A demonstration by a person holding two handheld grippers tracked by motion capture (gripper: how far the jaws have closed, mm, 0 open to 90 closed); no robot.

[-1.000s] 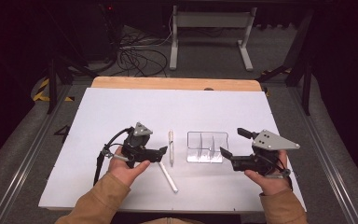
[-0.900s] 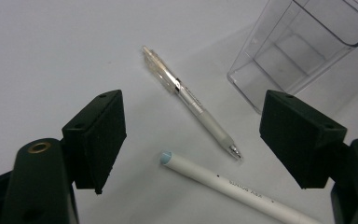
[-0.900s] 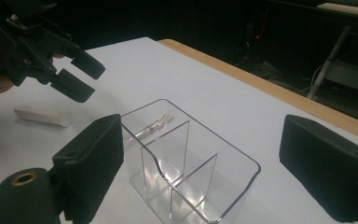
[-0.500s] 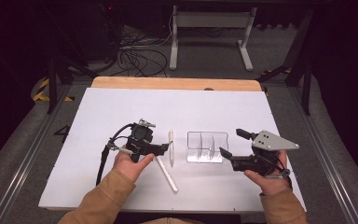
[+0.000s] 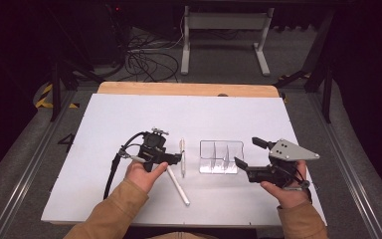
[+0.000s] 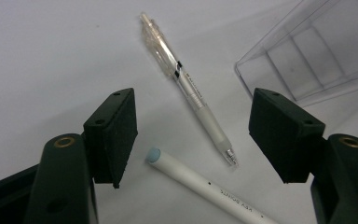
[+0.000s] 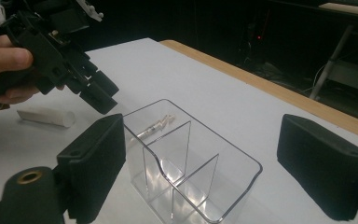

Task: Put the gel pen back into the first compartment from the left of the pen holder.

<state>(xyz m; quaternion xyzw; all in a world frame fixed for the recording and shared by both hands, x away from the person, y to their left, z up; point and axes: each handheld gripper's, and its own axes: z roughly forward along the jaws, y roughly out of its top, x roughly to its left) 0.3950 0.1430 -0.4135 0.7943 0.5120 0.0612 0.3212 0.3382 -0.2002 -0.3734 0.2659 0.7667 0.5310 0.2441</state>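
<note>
left gripper (image 5: 175, 158): I've eased it toward frame centre, over the two pens; jaws have just been narrowing, still spread, nothing pinched
clear pen (image 6: 189, 87): lies flat, centre of the left gripper view, just left of the clear divided organizer (image 5: 221, 156)
white pen (image 6: 209, 189): below it, untouched
right gripper (image 5: 246, 158): unmoved, jaws spread, empty
meaning: I judge a pick is close

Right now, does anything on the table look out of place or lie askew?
Nothing is spilled or broken. The clear divided organizer stands upright and empty, while the clear retractable pen and the white marker lie loose on the white table beside it, at an angle to each other, not touching.
</note>
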